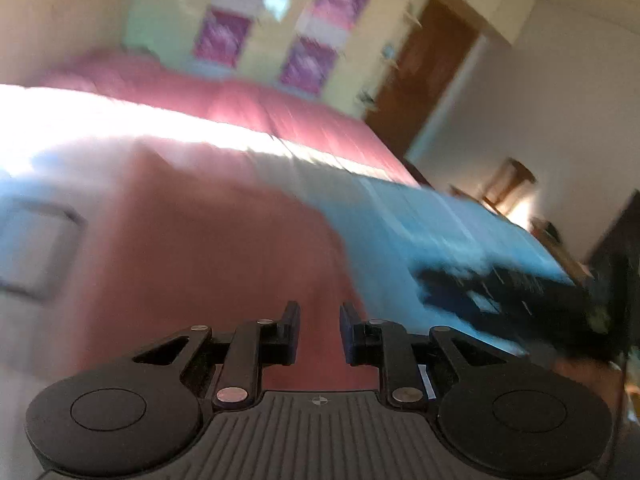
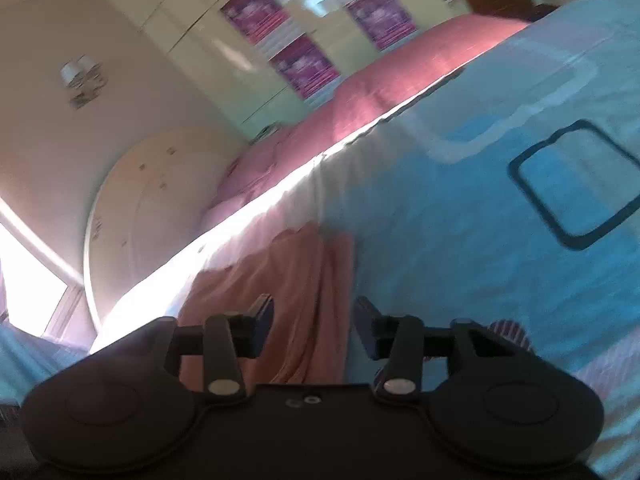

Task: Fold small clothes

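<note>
Left hand-held gripper [image 1: 319,334]: jaws parted by a narrow gap, nothing between them. I see only salmon-pink cloth past the pads, not pinched. I log it as released.

Salmon-pink garment [image 1: 224,240]: the task's item as I read it. In the left wrist view it fills the middle of the frame, lying on the bed just ahead of the left jaws. The view is badly smeared, so I cannot give its outline or say what kind of garment it is.

Bed cover [image 1: 440,216]: blue with pale bands and a dark-outlined rectangle print, spread under the garment. A pink quilt [image 1: 256,100] lies farther back, a wardrobe with purple panels [image 1: 308,64] behind it. A dark, blurred item [image 1: 520,296] sits on the blue cover to the right; I cannot identify it.

Right hand-held gripper [image 2: 314,330]: jaws standing wider apart than the left pair, empty. Released.

Same garment [image 2: 280,280], right wrist view: it lies in soft lengthwise folds, directly ahead of and partly between the lines of the two fingers, its right edge straight against the blue cover. A striped scrap [image 2: 512,332] shows beside the right finger; too little visible to name.

Handling, my judgement: light, limp, thin fabric, no stiffness, not fragile. It will drape and slide on the cover, so a pinch should take one layer at an edge or corner, one hand-held gripper at each, and not the loose middle.
</note>
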